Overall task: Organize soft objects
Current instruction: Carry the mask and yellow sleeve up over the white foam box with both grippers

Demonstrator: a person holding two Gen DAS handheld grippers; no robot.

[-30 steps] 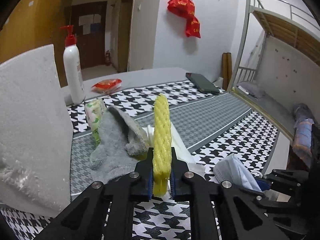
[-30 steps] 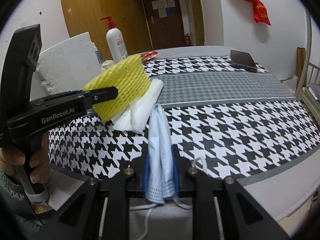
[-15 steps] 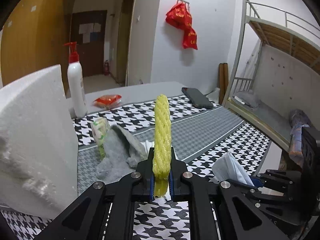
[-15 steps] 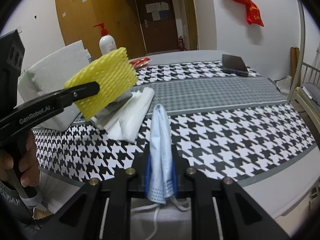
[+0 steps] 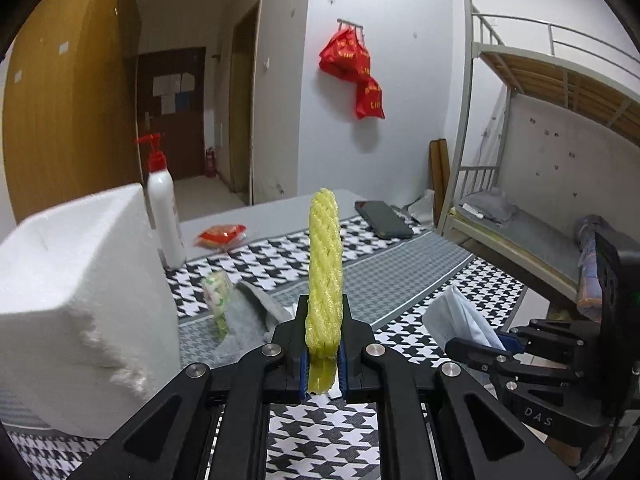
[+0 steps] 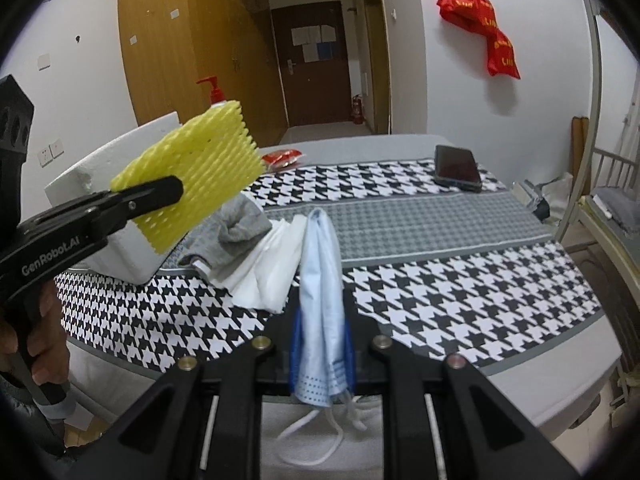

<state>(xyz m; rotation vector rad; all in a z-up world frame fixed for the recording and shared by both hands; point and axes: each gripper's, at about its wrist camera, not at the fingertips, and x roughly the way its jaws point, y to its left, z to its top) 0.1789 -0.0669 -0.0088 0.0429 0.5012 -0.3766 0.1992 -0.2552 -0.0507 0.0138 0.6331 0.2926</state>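
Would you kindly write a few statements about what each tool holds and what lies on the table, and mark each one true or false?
1. The left tool grips a yellow foam net. True.
2. The right tool is empty. False: it is shut on a blue face mask.
3. A dark phone lies on the far part of the houndstooth cloth. True.
4. The grey sock hangs from the right tool. False: it lies on the cloth beside the white foam block.
5. The pump bottle has a red top. True.
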